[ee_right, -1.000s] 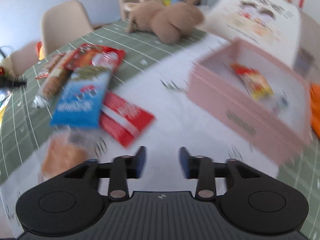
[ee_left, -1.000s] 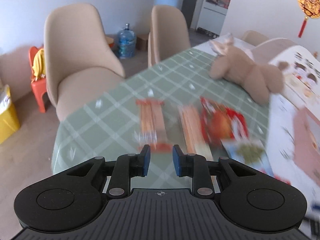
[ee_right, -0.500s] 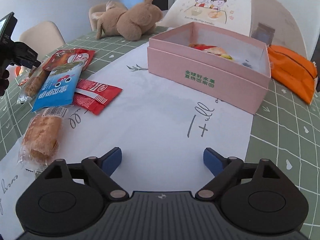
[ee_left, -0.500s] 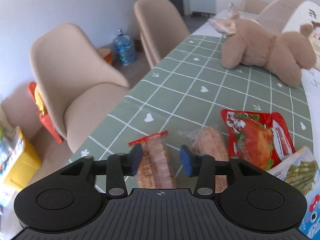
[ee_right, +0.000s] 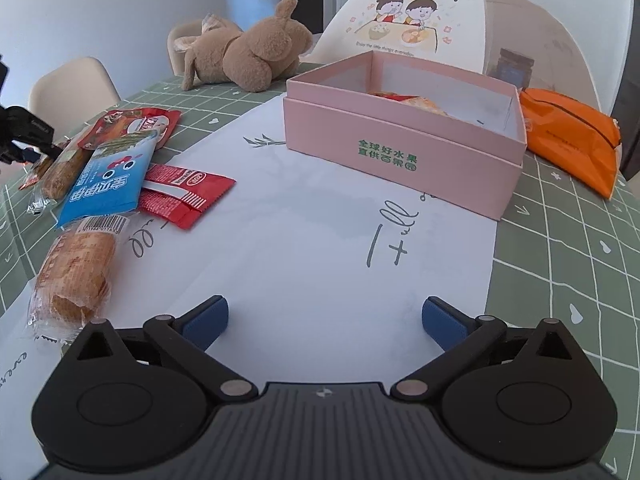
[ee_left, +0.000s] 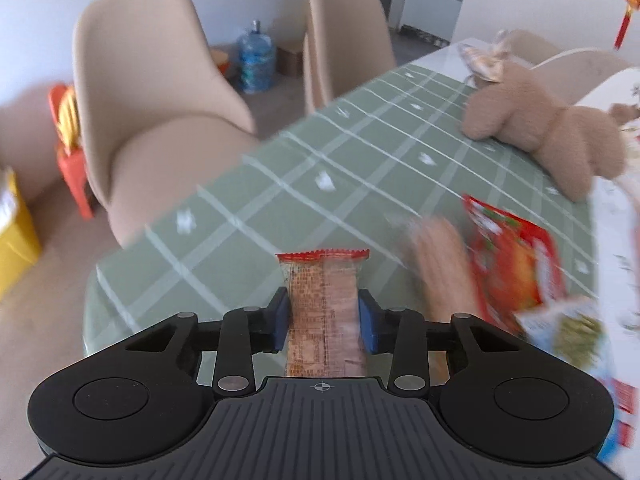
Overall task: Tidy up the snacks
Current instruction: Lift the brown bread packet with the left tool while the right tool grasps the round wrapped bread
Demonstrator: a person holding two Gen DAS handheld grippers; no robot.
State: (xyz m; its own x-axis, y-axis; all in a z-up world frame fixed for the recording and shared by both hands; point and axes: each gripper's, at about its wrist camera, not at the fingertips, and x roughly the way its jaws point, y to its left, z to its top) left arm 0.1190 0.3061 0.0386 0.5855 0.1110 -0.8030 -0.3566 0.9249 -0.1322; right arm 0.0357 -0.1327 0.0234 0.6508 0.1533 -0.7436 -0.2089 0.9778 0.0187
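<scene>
Plush toy [ee_left: 548,136] and chairs [ee_left: 160,92] lie beyond the clamped cracker pack [ee_left: 322,304].

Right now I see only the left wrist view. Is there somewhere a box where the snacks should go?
Observer: Yes. In the right wrist view an open pink box stands on the white paper runner.
Operator: Is the box empty?
Observer: No, at least one snack already lies inside it.
Operator: Good, I will bring this red-edged pack there. Does my right gripper hold something?
Observer: No. The right gripper is wide open above the bare runner with nothing between its jaws, which have just been opening.
</scene>
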